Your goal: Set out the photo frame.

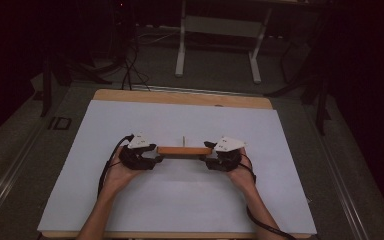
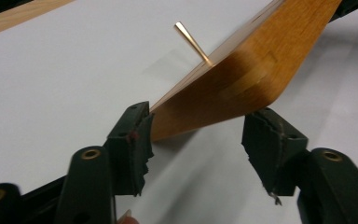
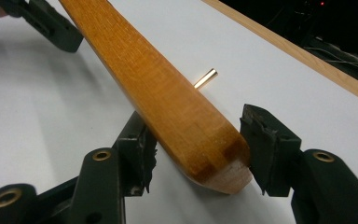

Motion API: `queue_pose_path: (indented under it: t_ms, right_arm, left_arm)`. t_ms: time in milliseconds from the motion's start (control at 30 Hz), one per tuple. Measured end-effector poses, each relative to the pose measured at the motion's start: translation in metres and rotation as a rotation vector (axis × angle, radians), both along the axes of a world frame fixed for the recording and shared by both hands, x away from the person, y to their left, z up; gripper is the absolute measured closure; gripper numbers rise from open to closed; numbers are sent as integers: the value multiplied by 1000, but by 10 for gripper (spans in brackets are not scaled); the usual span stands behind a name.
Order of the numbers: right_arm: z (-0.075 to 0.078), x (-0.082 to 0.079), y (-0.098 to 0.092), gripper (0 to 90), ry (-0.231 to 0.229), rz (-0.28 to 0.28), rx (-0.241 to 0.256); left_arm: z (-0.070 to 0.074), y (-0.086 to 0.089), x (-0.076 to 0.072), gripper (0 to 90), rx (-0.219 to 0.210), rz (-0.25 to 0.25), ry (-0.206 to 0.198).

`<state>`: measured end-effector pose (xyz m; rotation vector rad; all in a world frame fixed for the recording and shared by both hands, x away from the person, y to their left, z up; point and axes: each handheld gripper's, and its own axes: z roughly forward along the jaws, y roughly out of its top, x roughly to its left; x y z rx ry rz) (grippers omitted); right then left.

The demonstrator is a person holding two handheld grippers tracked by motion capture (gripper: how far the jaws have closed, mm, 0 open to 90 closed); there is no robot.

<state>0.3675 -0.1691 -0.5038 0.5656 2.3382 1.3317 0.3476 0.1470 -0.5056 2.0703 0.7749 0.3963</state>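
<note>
We see a worktop (image 1: pixel 180 96) of pale wood, its bare edge showing along the far side and again as a thin strip at the near side. A large white sheet (image 1: pixel 180 200) lies flat on it and covers nearly all of its surface. In both gripper views the same white sheet (image 2: pixel 51 84) (image 3: pixel 37 107) runs up to the wooden edge (image 3: pixel 307 51).
</note>
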Motion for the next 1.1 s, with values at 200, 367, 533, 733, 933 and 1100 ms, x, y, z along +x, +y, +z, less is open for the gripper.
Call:
queue_pose_path:
  t_ms: [200, 367, 533, 733, 933, 1100]
  right_arm:
    - [0, 1, -1, 462, 4, -2, 4]
    - [0, 2, -1, 462, 15, -7, 13]
    - [0, 4, -3, 462, 22, -9, 23]
    - [-2, 7, -5, 466, 41, -24, 40]
    - [-7, 11, -9, 492, 58, -55, 45]
    - [-8, 13, -11, 495, 66, -56, 59]
  left_arm:
    - [-2, -10, 3, 347, -24, 9, -21]
    - [-4, -16, 8, 310, -32, 18, -37]
    - [-7, -17, 13, 310, -29, 36, -55]
    - [-10, -22, 15, 311, -38, 42, -69]
    - [-12, -27, 16, 315, -20, 49, -81]
    - [-12, -29, 16, 351, -11, 57, -94]
